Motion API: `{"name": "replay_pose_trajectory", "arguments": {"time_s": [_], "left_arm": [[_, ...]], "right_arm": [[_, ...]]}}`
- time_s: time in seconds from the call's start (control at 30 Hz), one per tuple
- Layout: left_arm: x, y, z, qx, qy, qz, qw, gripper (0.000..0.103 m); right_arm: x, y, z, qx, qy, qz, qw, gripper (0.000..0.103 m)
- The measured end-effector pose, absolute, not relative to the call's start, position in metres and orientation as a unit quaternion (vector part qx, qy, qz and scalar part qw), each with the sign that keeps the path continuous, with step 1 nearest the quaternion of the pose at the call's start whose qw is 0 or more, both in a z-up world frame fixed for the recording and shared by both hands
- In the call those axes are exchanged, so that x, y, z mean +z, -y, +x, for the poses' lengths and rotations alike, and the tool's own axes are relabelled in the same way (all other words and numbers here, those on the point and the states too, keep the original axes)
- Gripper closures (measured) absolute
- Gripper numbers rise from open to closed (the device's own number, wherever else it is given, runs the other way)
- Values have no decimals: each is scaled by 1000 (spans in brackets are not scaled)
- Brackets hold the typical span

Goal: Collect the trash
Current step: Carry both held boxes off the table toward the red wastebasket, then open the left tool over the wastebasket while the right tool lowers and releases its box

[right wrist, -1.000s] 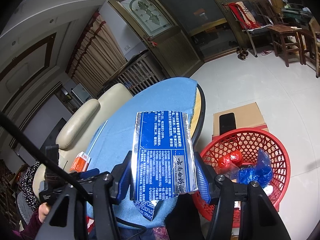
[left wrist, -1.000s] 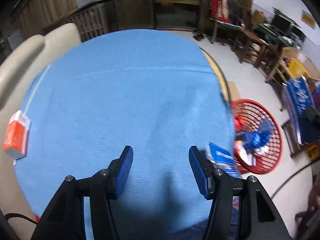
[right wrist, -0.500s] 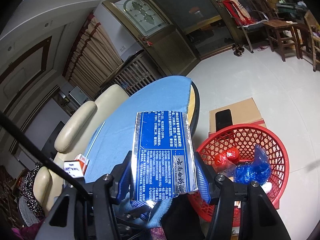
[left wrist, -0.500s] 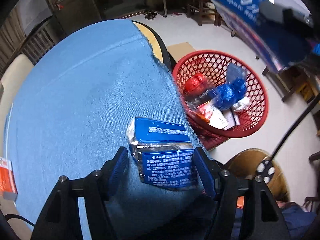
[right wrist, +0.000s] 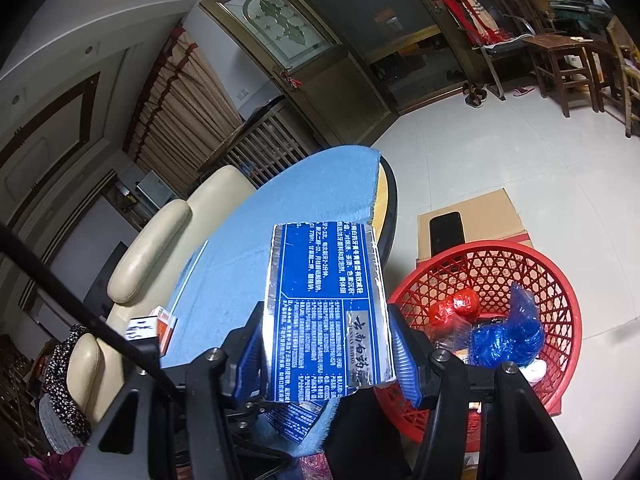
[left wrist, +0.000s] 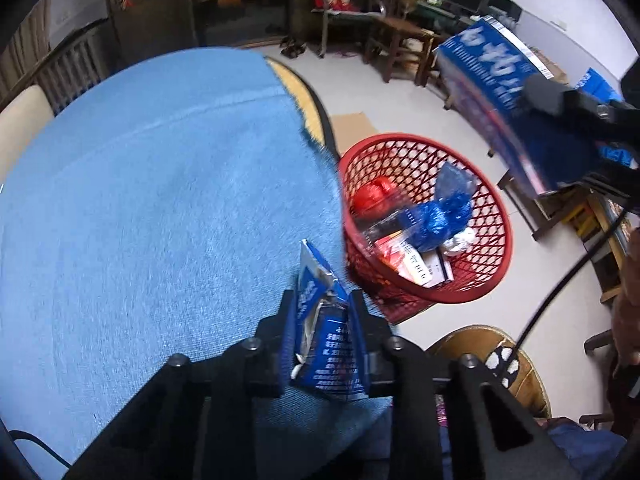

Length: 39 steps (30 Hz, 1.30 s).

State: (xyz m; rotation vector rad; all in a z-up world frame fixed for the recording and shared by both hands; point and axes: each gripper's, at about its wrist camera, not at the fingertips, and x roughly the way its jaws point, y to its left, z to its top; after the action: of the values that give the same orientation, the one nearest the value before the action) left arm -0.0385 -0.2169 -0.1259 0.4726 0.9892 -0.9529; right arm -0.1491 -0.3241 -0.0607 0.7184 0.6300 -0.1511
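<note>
A small blue carton (left wrist: 332,356) lies at the near right edge of the blue-clothed table (left wrist: 160,180). My left gripper (left wrist: 322,298) is closing on it; both pads press its sides and it is squashed narrow. My right gripper (right wrist: 325,332) is shut on a larger blue and silver carton (right wrist: 320,272), held in the air over the table's edge; the same carton (left wrist: 492,76) shows at the upper right of the left wrist view. A red mesh basket (left wrist: 404,136) (right wrist: 480,245) stands on the floor beside the table, holding red and blue wrappers and flat boxes.
An orange box (right wrist: 166,326) lies near the table's far-left edge. Cream cushioned seats (right wrist: 160,248) border the table. A cardboard box (right wrist: 500,208) with a dark phone sits behind the basket. A round wooden stool (left wrist: 480,348) stands near me.
My left gripper swung right to the small blue carton near the table's edge, straddled it with open jaws, then closed and squashed it. The right gripper kept still with its carton.
</note>
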Motion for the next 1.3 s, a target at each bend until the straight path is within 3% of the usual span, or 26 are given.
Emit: {"name": "replay_pose_trajectory", "arguments": {"time_s": [0.53, 0.9, 1.3], "left_arm": [[-96, 220, -54, -471, -417, 213, 748, 81], [-51, 277, -53, -477, -370, 225, 765, 81], [-49, 323, -61, -455, -344, 265, 778, 80]], "right_arm": [[-60, 332, -154, -90, -300, 341, 886, 43], [-43, 365, -193, -152, -291, 322, 888, 43], [-43, 382, -209, -170, -277, 342, 882, 43]]}}
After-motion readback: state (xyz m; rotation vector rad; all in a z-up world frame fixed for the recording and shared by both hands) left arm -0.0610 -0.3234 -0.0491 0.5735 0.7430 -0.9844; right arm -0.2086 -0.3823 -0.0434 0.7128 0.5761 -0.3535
